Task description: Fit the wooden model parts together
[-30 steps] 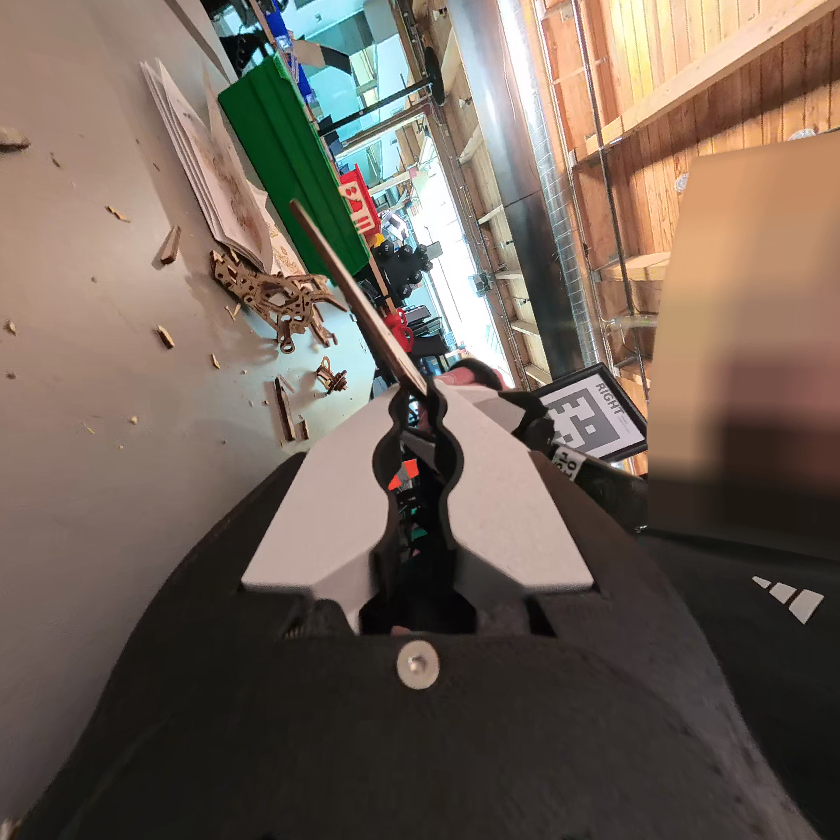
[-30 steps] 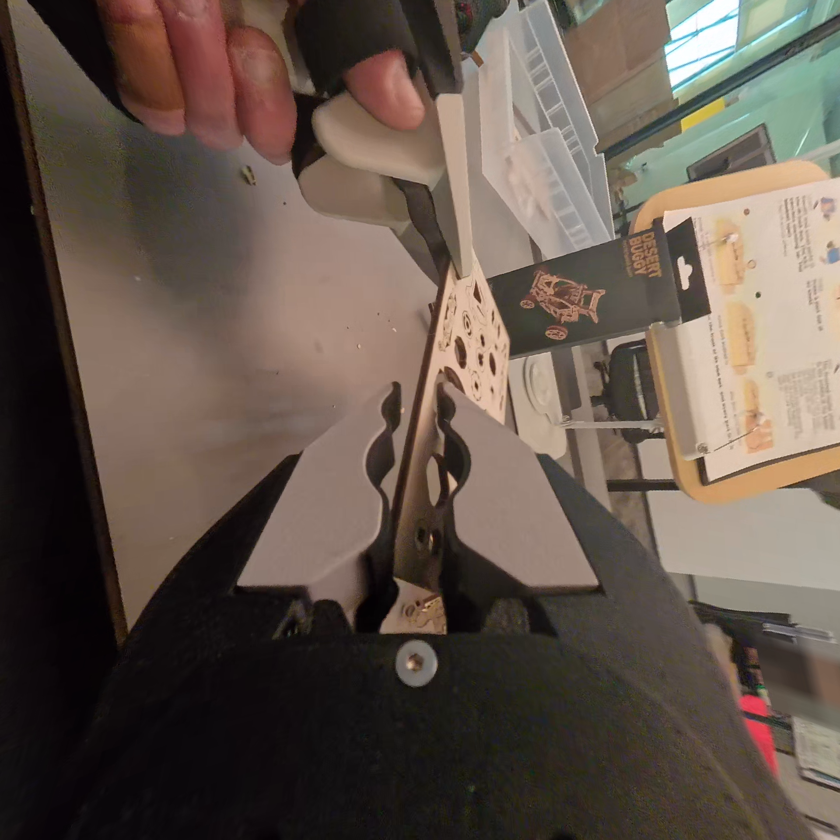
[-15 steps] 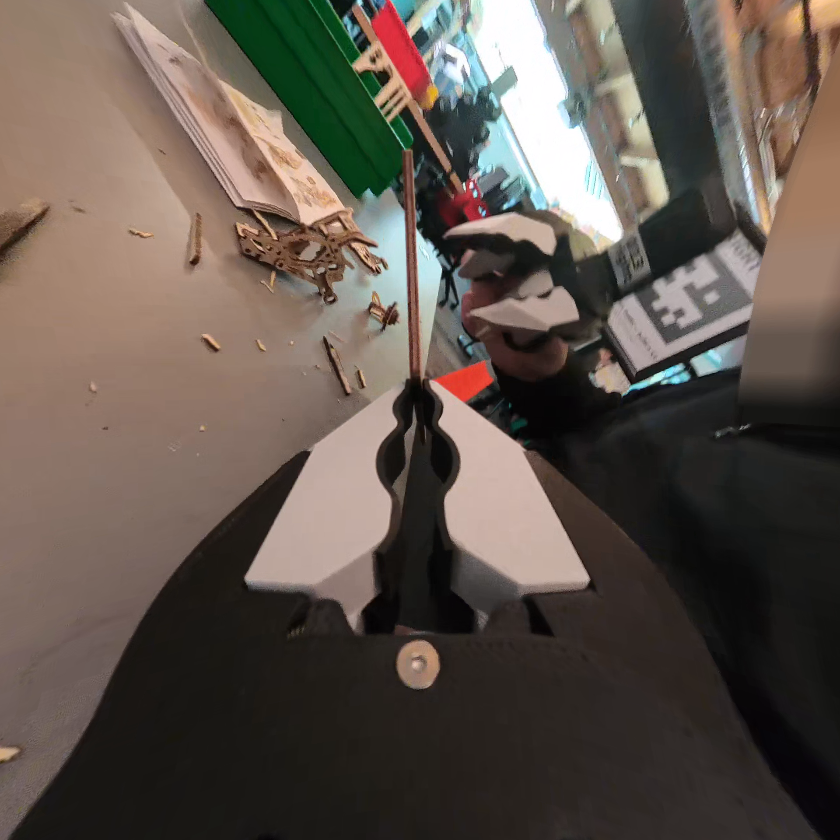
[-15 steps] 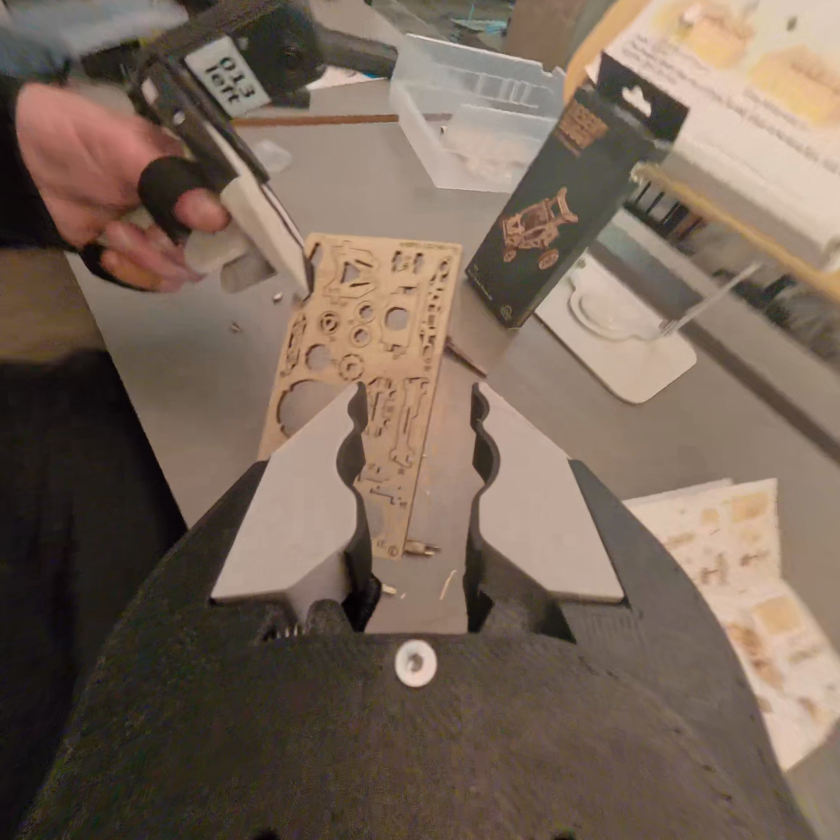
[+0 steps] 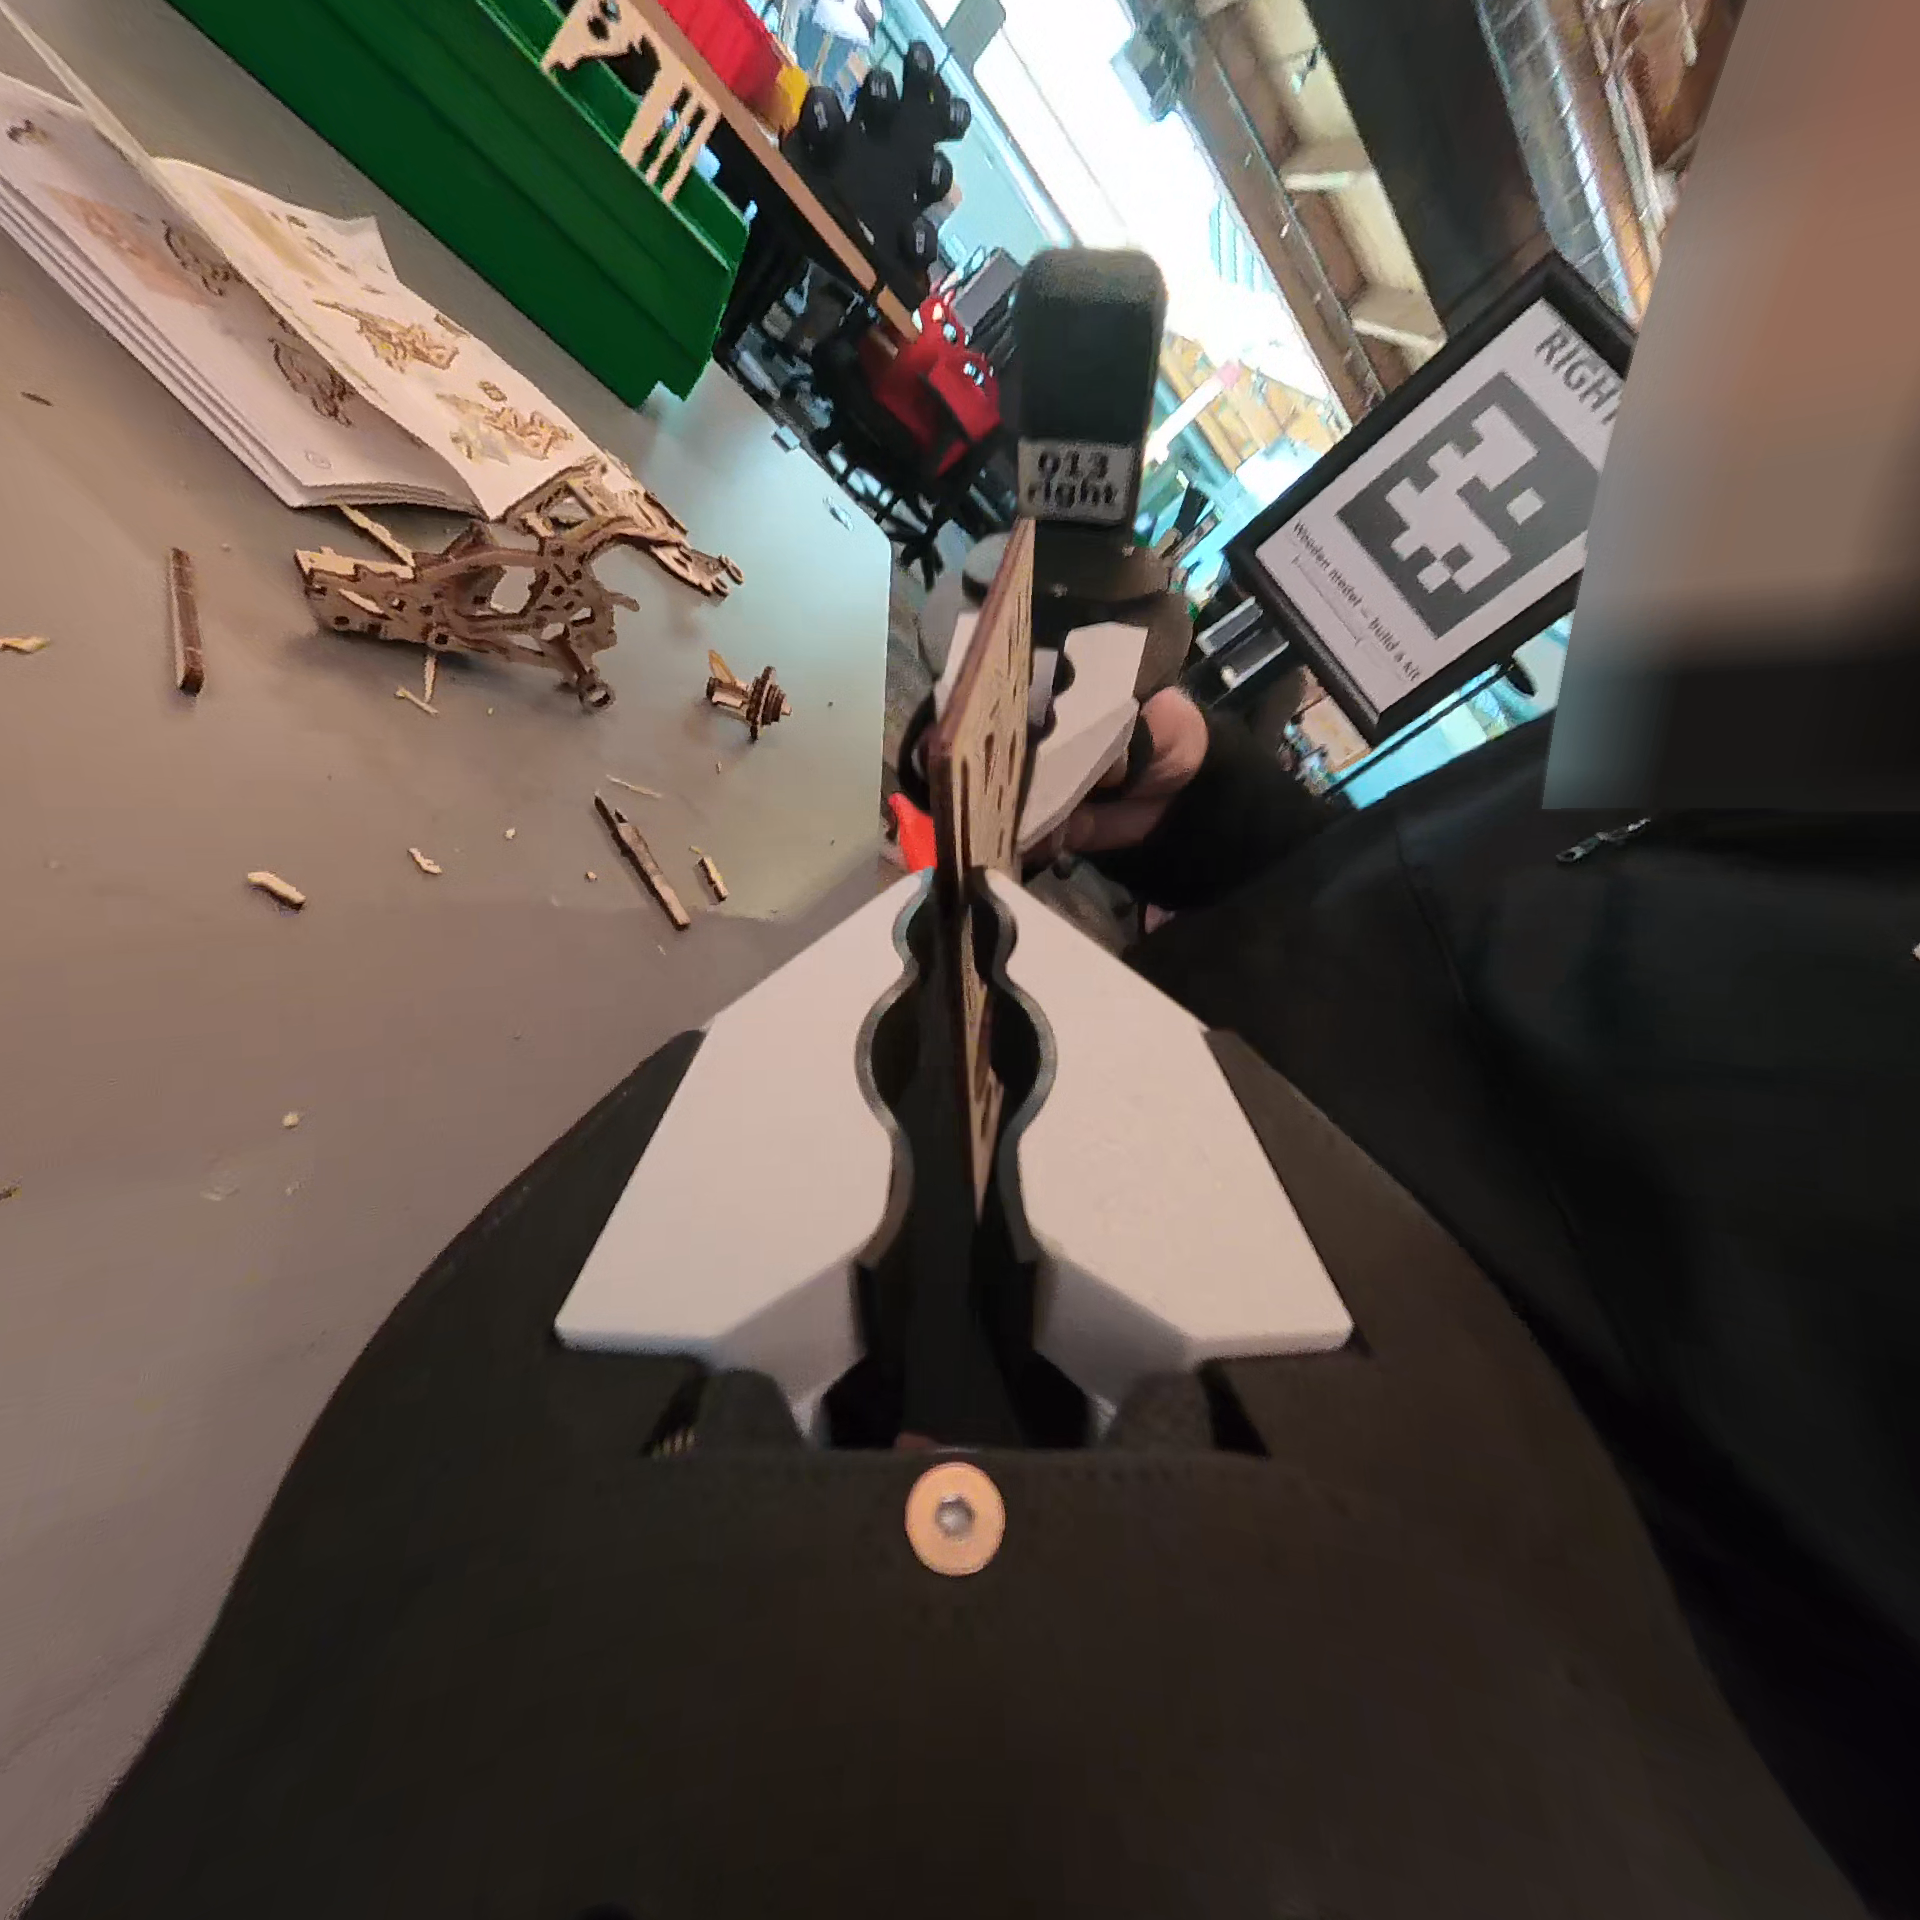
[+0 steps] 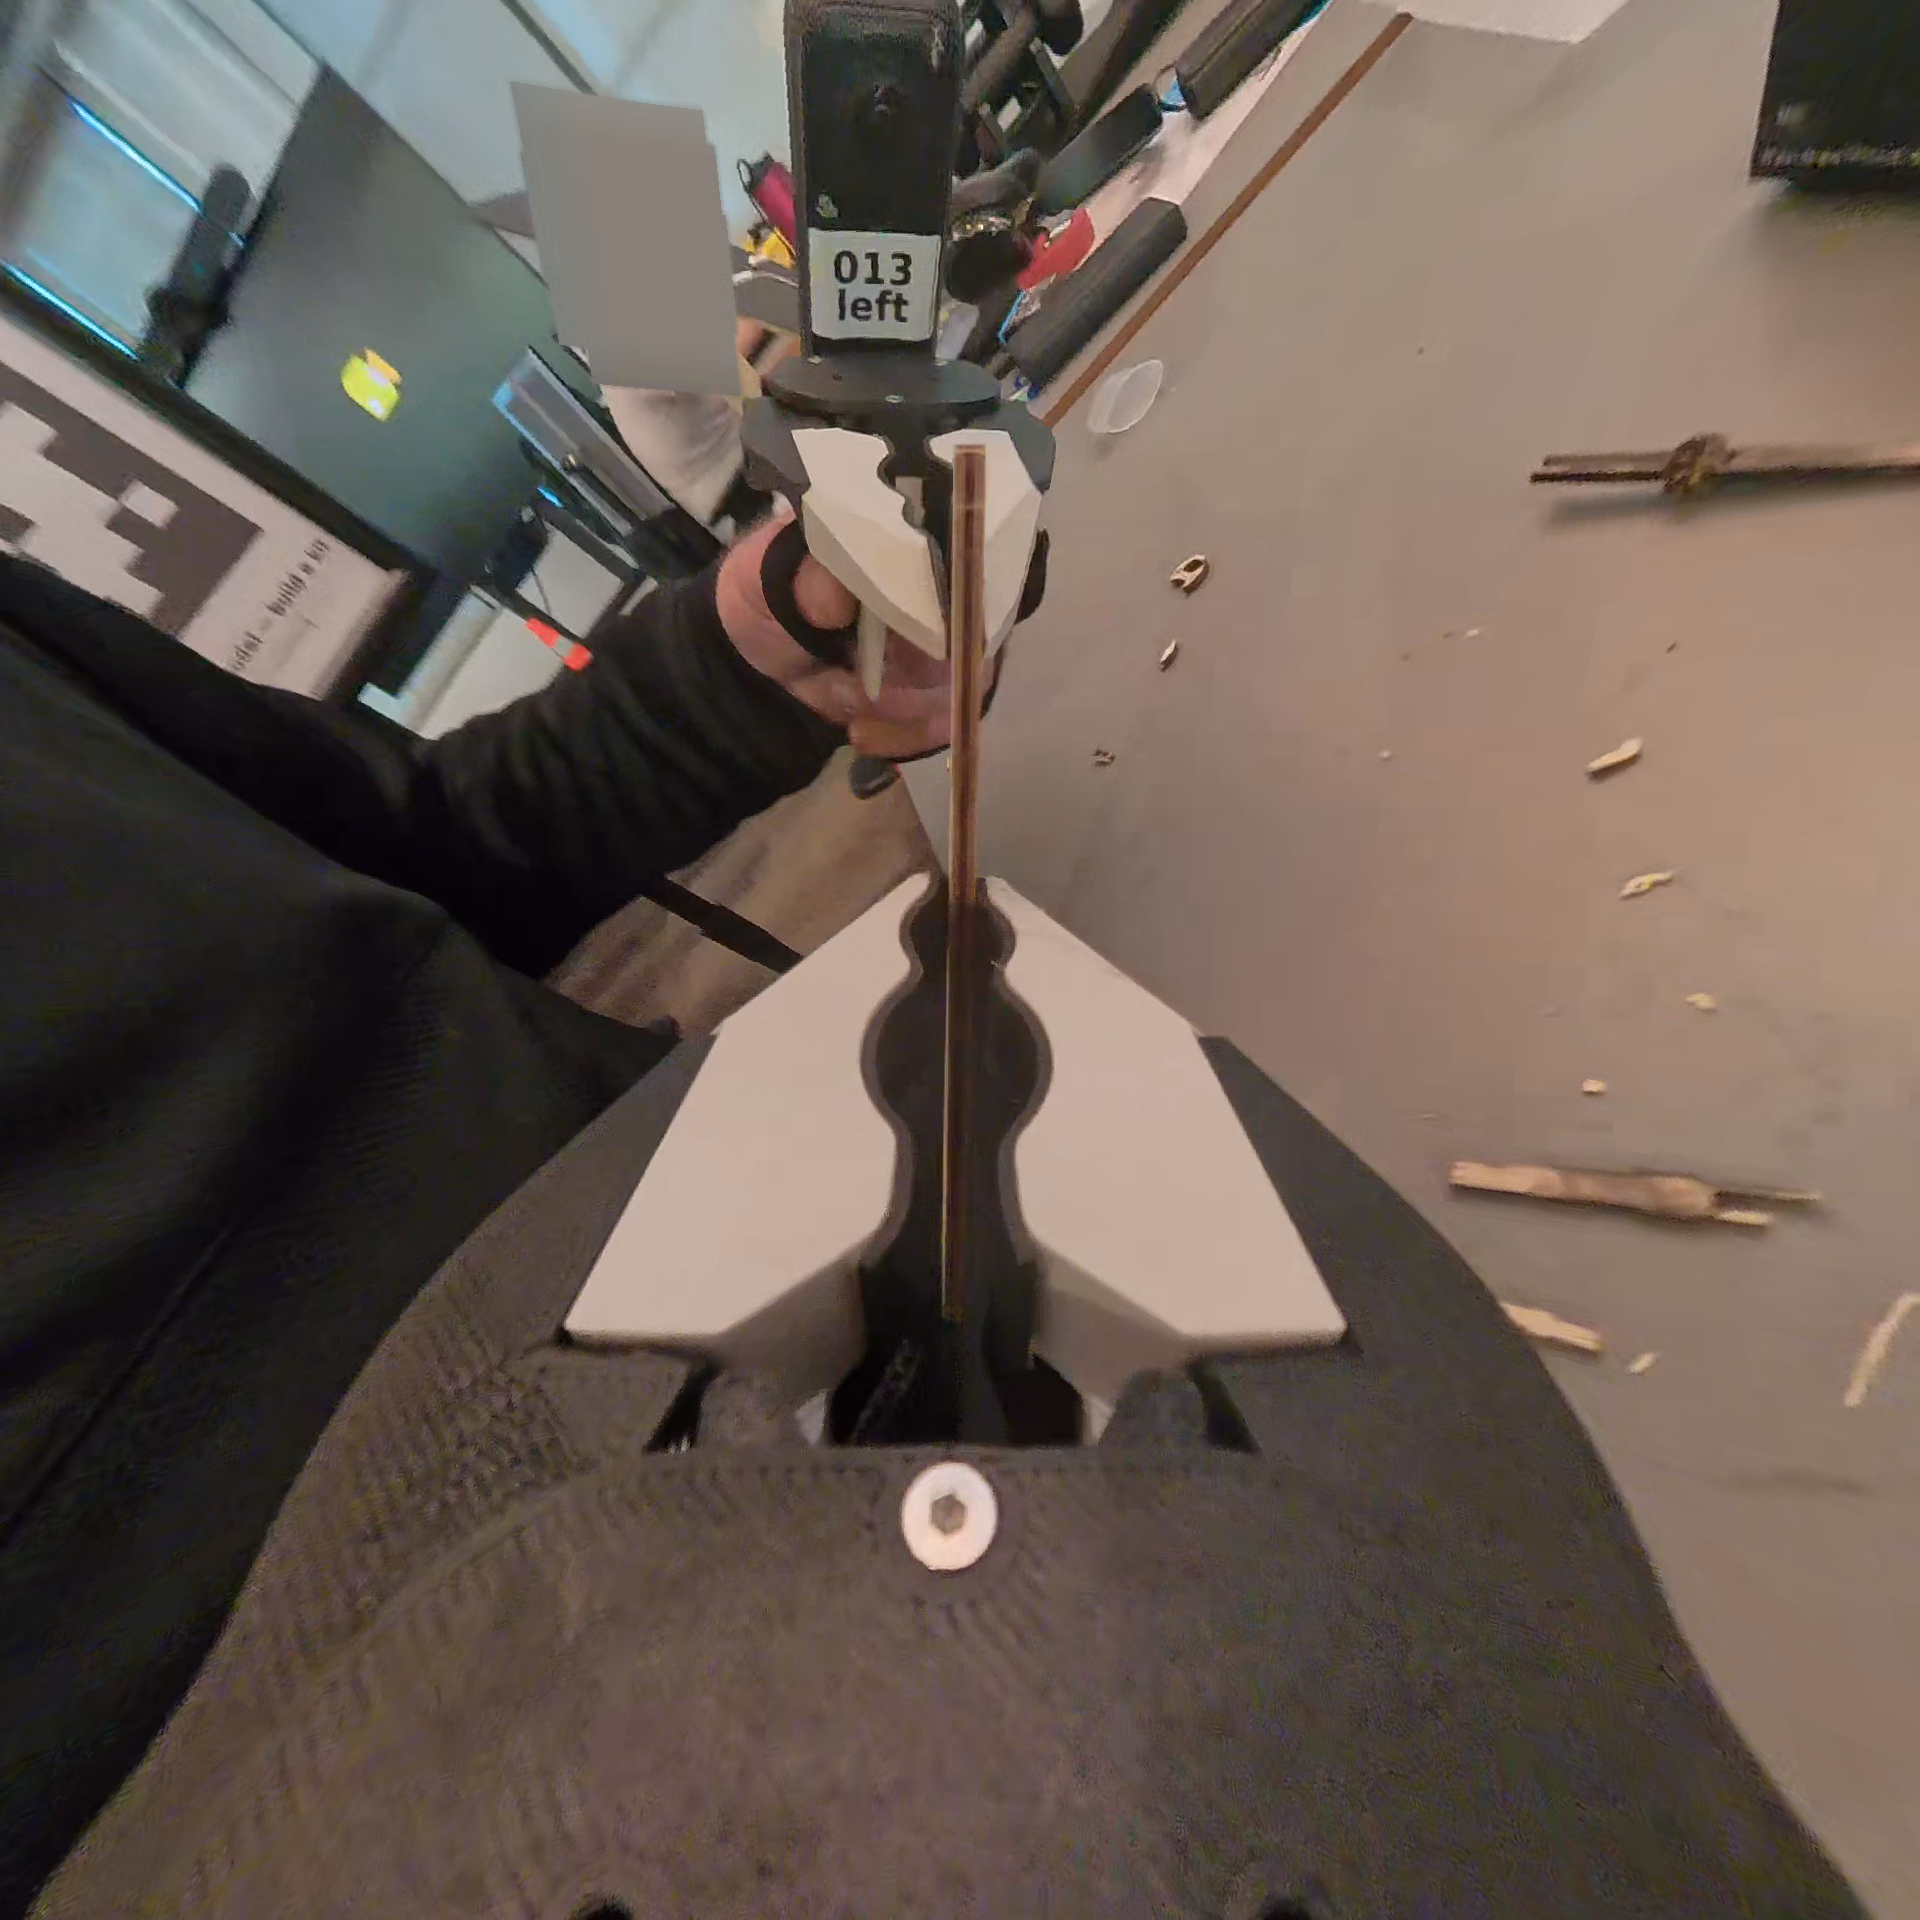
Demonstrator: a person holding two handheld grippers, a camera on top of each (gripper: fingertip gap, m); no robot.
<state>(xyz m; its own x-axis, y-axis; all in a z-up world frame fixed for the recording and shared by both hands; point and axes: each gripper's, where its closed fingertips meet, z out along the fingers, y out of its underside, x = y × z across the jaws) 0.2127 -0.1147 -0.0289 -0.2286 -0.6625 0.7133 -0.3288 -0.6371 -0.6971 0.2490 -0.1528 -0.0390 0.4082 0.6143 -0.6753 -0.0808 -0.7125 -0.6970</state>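
Note:
A thin wooden parts sheet (image 5: 987, 727) with cut-out shapes is held edge-on in the air between my two grippers. My left gripper (image 5: 956, 896) is shut on its near end. My right gripper (image 5: 1023, 790) faces me and clamps the far end. In the right wrist view, my right gripper (image 6: 961, 891) is shut on the sheet (image 6: 966, 675), which runs straight up to my left gripper (image 6: 940, 613). A partly built wooden model (image 5: 488, 603) lies on the grey table (image 5: 260, 1039), with a small wheel-like piece (image 5: 753, 696) beside it.
An open instruction booklet (image 5: 260, 343) and a green bin (image 5: 499, 177) lie beyond the model. Wooden scraps and strips (image 5: 644, 862) litter the table; more strips (image 6: 1631, 1190) and a long rod (image 6: 1714, 462) show in the right wrist view. A marker board (image 5: 1455, 499) stands at the right. My hands' fingertips stand some 6 cm from each other. The partly built wooden model (image 5: 488, 603) is about 20 cm from both grippers' fingertips.
My right gripper, open and away from the sheet half a second ago, has turned and closed on its free end. My left gripper has kept its hold throughout.

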